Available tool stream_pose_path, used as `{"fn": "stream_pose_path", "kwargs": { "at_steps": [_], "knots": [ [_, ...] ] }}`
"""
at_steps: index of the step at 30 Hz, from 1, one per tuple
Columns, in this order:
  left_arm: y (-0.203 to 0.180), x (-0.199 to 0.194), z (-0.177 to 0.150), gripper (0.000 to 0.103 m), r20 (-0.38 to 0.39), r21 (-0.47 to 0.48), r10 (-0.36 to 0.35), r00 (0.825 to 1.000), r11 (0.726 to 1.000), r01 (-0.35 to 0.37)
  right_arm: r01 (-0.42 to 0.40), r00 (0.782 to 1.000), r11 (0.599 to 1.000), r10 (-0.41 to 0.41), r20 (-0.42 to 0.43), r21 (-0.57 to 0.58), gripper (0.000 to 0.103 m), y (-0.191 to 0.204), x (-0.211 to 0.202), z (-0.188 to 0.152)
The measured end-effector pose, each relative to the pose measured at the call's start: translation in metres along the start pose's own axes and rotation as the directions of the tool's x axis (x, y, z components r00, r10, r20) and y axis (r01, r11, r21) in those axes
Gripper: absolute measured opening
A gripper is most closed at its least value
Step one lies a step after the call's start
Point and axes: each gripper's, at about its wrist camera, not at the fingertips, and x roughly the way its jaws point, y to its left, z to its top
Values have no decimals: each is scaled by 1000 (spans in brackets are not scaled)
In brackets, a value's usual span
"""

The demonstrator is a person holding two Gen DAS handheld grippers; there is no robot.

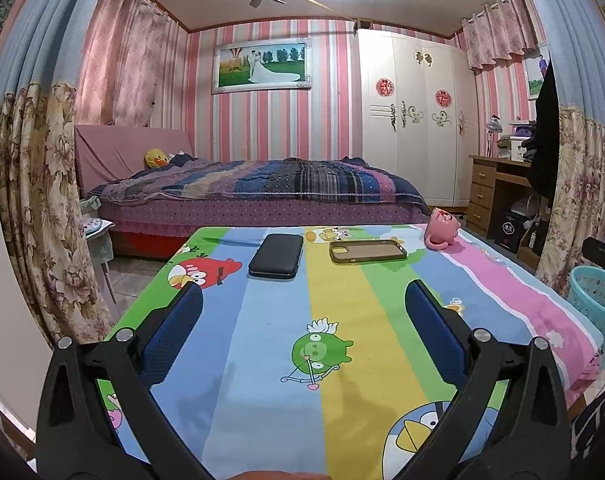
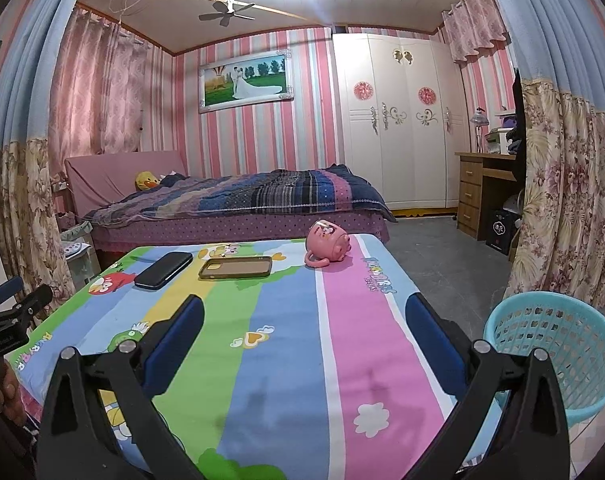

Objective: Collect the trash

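Note:
A table with a striped cartoon cloth (image 1: 342,320) (image 2: 286,320) lies ahead of both grippers. On its far part lie a black case (image 1: 276,256) (image 2: 163,265), an olive phone case (image 1: 367,251) (image 2: 235,267) and a pink mug on its side (image 1: 442,228) (image 2: 328,244). A light-blue plastic basket (image 2: 558,360) (image 1: 596,304) stands on the floor right of the table. My left gripper (image 1: 304,300) is open and empty above the near table. My right gripper (image 2: 304,312) is open and empty too. No loose trash shows on the cloth.
A bed (image 1: 254,192) stands behind the table, a white wardrobe (image 1: 414,120) and a wooden desk (image 1: 498,192) at the back right. Floral curtains (image 1: 34,200) (image 2: 566,200) hang on both sides. The left gripper's body (image 2: 6,320) shows at the right view's left edge.

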Motion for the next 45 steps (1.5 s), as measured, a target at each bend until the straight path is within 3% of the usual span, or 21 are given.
{"fn": "stream_pose_path", "kwargs": {
  "at_steps": [45],
  "knots": [
    [-3,-1,1,98,-4,-2,-7,1000,1000,7,0,1000,1000,0,-8,-2,98,0,0,-2]
  ]
}}
